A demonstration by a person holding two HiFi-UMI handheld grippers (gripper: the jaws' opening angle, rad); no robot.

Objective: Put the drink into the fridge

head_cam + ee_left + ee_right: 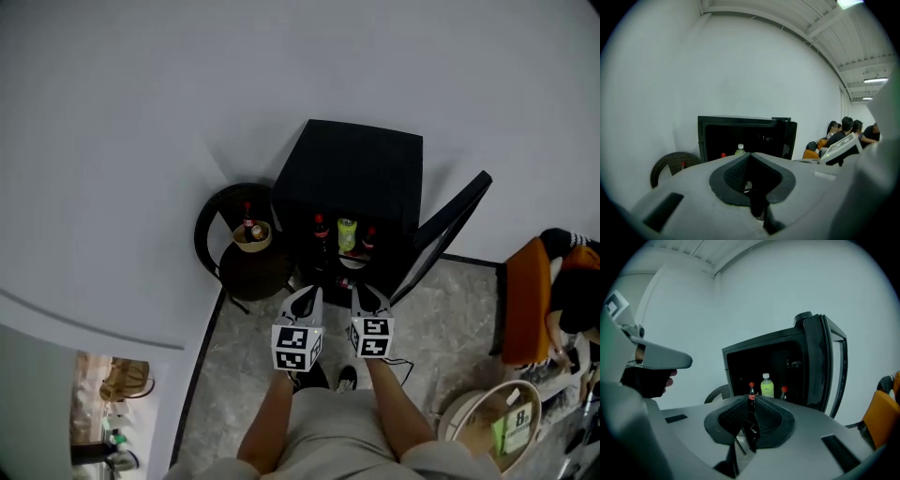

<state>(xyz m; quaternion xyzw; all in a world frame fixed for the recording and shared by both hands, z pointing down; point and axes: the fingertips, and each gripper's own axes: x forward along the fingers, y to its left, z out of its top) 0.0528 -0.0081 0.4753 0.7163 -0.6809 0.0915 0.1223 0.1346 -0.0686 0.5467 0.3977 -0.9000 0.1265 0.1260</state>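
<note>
Judging by the layout, stowing looks partly done. Left of the fridge [356, 159], a cola bottle [248, 223] stands in a bowl [251, 240] on a round stand [246, 274], well apart from both tongs. Before the fridge, the left gripper [305, 292] and right gripper [368, 291] are both closed and empty. Inside, a green drink [347, 232] sits between red-capped bottles [320, 228]. Next probably calls for swinging left with jaws opened, or shutting the door [455, 220].

Bottles [347, 234] stand inside the fridge [356, 169], its door [452, 223] open to the right; a round chair [210, 221] stands left.
</note>
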